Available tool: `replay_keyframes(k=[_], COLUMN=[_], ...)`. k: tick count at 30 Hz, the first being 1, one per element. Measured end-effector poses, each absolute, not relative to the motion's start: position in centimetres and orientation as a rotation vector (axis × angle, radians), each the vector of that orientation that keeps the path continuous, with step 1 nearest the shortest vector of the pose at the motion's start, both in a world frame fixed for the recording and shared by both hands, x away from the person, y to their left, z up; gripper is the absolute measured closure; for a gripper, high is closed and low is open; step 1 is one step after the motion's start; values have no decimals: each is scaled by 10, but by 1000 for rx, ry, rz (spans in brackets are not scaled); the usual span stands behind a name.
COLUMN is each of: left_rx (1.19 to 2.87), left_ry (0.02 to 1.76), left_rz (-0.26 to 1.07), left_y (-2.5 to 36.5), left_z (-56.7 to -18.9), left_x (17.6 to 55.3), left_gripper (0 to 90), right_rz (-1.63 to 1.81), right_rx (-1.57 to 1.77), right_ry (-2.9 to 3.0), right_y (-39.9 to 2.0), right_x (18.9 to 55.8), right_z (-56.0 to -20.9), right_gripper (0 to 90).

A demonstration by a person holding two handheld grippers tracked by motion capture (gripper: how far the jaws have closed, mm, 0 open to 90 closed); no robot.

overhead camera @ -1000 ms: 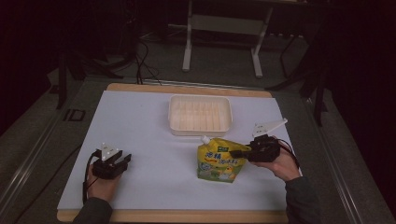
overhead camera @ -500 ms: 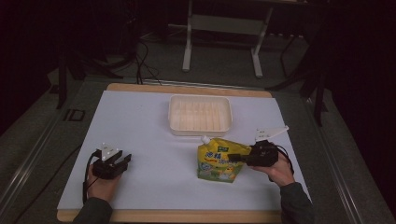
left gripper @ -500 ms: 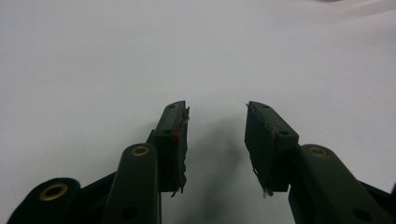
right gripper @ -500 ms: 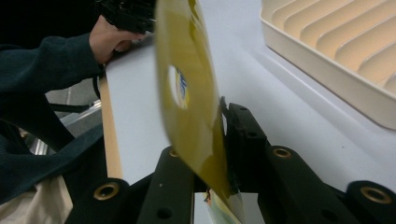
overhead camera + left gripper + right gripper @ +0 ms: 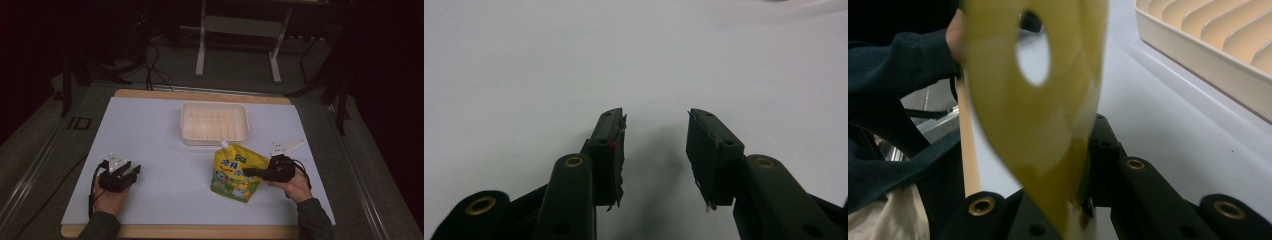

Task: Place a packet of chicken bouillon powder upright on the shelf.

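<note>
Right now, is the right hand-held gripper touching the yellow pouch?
Touching. In the right gripper view, the right hand-held gripper has its black jaws shut on the edge of the yellow pouch, which sits pinched between them.

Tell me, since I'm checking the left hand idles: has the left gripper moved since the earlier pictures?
No. The left gripper sits at the same spot near the table's front left edge.

A cream ribbed tray [image 5: 214, 121] sits on the white table [image 5: 150, 140], at its far middle. A wooden edge [image 5: 200, 231] runs along the table's near side and its far side. Beyond the table, on the dark floor, a grey metal stand [image 5: 240, 30] rises, with black cables [image 5: 150, 65] trailing to its left.
</note>
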State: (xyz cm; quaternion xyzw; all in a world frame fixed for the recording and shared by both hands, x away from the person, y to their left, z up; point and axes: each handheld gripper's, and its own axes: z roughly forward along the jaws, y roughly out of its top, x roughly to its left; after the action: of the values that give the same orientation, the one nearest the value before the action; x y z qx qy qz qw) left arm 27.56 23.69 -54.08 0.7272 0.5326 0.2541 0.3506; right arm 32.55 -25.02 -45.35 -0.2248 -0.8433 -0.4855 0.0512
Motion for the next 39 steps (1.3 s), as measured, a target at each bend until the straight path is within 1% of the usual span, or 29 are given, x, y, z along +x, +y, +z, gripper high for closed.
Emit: replay_keyframes(k=[11, 24, 39], left_rx=[1883, 1878, 1877], left_ry=[1379, 1378, 1379], left_rz=[658, 660, 669], left_y=[237, 237, 237], left_z=[-541, -541, -540], left_x=[276, 275, 275], left_gripper=[584, 584, 580], right_rz=[-1532, -1592, -1656], right_rx=[-711, -707, -867], right_ry=[-2557, -2581, -2593], right_y=[-249, -243, -246], right_x=[315, 309, 309], right_z=[-453, -443, -441], right_gripper=[896, 900, 900])
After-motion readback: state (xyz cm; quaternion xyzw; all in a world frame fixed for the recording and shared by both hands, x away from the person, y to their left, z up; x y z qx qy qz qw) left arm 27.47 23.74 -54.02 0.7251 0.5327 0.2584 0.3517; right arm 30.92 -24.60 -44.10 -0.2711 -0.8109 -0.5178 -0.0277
